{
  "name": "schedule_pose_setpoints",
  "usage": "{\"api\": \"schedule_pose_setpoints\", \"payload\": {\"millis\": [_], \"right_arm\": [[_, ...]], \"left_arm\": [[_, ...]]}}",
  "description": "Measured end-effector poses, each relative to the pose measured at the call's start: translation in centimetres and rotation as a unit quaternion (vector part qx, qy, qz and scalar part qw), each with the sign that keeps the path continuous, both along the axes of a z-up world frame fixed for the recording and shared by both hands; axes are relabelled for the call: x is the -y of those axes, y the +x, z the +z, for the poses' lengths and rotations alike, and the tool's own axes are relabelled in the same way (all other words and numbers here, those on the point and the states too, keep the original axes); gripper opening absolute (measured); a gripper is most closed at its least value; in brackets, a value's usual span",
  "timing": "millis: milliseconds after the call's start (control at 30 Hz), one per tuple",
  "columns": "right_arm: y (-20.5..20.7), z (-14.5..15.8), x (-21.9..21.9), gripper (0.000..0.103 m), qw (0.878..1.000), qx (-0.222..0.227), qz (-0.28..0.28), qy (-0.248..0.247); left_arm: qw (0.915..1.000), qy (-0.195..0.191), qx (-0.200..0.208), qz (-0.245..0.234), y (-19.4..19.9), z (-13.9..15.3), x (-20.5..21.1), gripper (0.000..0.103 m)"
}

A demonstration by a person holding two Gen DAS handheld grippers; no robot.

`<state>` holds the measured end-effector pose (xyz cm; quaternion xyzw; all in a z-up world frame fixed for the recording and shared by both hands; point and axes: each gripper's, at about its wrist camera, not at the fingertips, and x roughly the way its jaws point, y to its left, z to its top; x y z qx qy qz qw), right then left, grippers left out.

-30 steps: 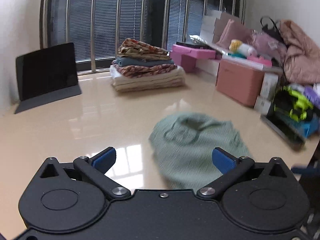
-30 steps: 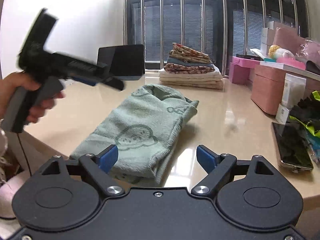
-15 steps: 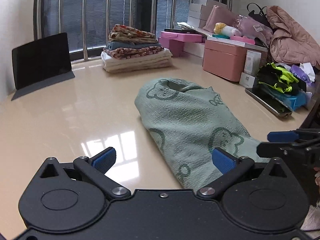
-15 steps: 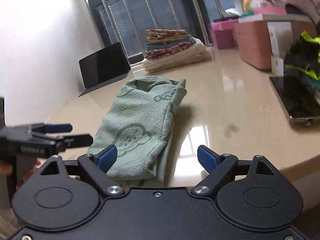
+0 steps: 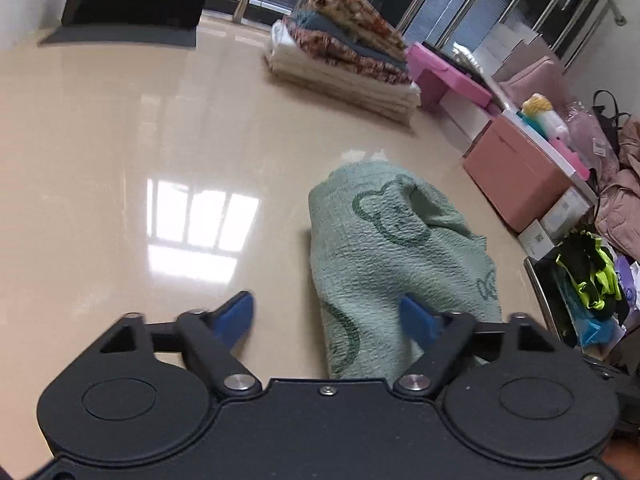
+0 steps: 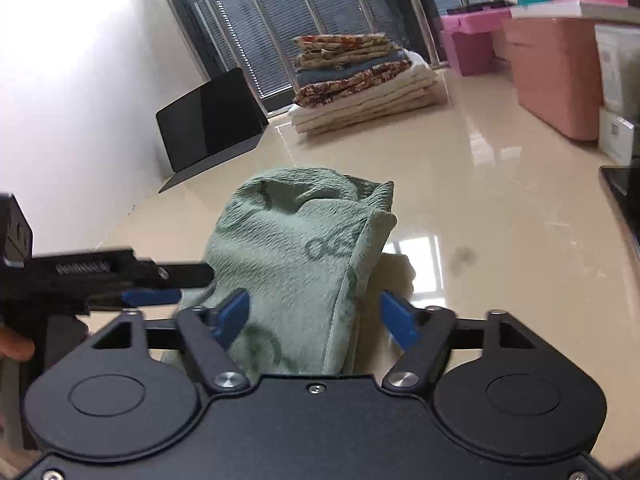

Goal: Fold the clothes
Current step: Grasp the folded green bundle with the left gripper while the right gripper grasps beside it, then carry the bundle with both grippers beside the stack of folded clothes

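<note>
On the glossy bench [image 5: 120, 152] our left gripper [image 5: 326, 318] and right gripper [image 6: 314, 316], just dropped to the green towel [image 6: 296, 248], have been closing around its near end, pads not yet pressing.

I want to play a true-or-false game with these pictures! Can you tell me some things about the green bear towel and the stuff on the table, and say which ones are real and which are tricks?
1. The green bear towel lies on the beige table. True.
2. The pile of folded clothes sits on top of the green towel. False: it stands apart, far back near the window bars.
3. The right gripper has the towel's near end between its blue fingers. True.
4. The pink box is on the floor. False: it is on the table.
5. A dark tablet stands propped by the white wall. True.
</note>
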<state>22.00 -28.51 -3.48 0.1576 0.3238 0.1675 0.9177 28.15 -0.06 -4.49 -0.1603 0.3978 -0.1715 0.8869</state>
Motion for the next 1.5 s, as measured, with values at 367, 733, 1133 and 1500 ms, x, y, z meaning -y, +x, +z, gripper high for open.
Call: {"api": "schedule_pose_setpoints", "payload": {"millis": [367,733,1133,1500], "right_arm": [[1.5,-1.9,1.1,0.051,0.996,-0.028,-0.017,0.088],[1.9,-2.4,1.0,0.014,0.987,-0.032,-0.019,0.158],[2.7,0.2,-1.7,0.013,0.989,-0.004,0.013,0.144],[4.9,3.5,-6.7,0.014,0.991,0.032,0.061,0.113]], "left_arm": [[0.9998,-0.015,0.007,-0.013,0.8,-0.3,2.1,0.063],[0.9975,-0.068,-0.001,-0.021,1.2,0.4,1.5,0.023],[0.9937,-0.109,0.027,-0.005,1.1,2.6,-2.3,0.023],[0.9901,-0.120,0.068,0.022,1.9,5.5,-6.6,0.023]]}}
